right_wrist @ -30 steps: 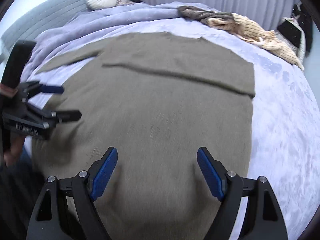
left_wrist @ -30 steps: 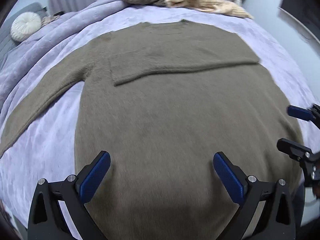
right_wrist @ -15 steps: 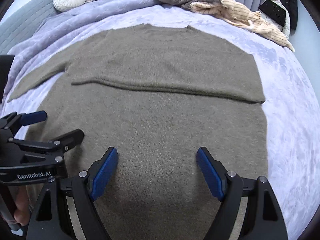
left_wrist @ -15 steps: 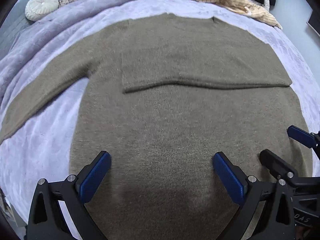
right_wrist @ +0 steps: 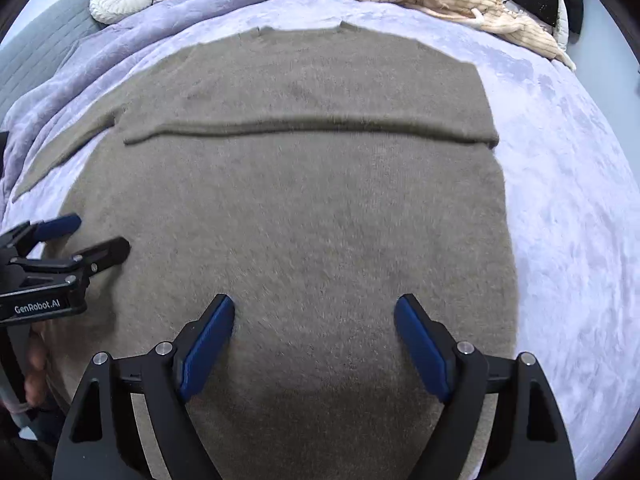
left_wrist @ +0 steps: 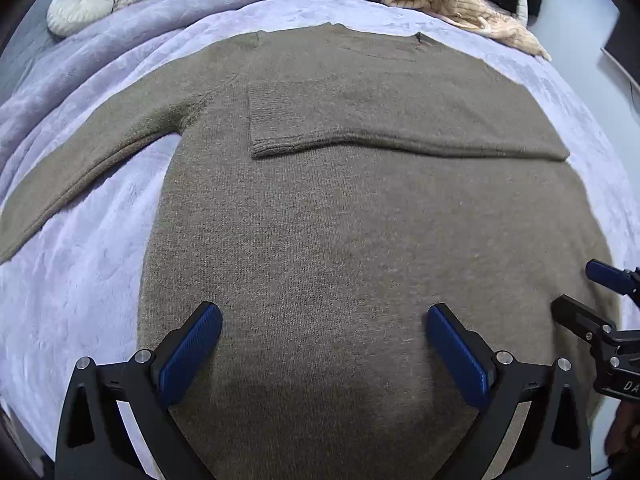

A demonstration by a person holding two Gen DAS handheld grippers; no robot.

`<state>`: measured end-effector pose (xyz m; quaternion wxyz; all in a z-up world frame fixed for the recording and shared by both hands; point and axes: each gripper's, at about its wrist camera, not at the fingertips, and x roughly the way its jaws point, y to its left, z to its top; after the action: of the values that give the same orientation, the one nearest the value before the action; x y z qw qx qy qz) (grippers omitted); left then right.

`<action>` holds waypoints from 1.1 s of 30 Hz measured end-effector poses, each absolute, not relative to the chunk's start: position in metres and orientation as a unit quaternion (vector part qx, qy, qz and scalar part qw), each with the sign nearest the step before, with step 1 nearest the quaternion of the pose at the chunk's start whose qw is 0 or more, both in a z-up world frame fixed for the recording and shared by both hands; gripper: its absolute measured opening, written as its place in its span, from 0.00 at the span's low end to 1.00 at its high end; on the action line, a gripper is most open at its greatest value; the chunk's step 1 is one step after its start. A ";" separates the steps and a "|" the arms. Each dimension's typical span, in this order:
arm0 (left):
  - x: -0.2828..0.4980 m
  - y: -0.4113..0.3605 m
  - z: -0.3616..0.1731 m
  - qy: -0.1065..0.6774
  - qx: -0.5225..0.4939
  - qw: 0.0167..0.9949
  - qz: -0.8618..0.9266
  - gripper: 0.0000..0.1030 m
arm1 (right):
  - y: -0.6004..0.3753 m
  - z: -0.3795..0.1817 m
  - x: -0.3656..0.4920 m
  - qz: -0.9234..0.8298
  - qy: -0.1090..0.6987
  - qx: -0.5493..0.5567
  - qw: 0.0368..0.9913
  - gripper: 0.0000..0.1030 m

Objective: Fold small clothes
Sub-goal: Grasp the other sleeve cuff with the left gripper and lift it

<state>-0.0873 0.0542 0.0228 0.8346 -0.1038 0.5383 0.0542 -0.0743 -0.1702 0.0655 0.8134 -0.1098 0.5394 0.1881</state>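
We find the sweater (left_wrist: 360, 240) flat on the bed (left_wrist: 80, 280), one sleeve (left_wrist: 400, 128) folded across, the other outstretched; left claw (left_wrist: 324, 352) and right claw (right_wrist: 314, 344) gape wide, holding nothing.

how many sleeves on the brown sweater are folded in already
1. The right sleeve lies folded across the chest of the sweater; the left sleeve is stretched out on the lilac blanket.

Olive sweater (left_wrist: 360, 232) flat on lavender blanket (left_wrist: 80, 280), one sleeve folded across chest; left gripper (left_wrist: 324, 344) open above hem; right gripper (left_wrist: 588, 292) at right edge.
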 end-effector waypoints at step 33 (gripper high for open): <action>-0.196 0.466 -0.022 0.262 -0.525 0.759 0.281 1.00 | 0.036 0.078 -0.072 0.281 0.489 -0.250 0.787 0.83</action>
<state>-0.1957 0.4658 -0.0222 0.7593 -0.5252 0.2616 0.2813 -0.0716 0.0365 0.0777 0.7870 -0.2501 0.4890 0.2809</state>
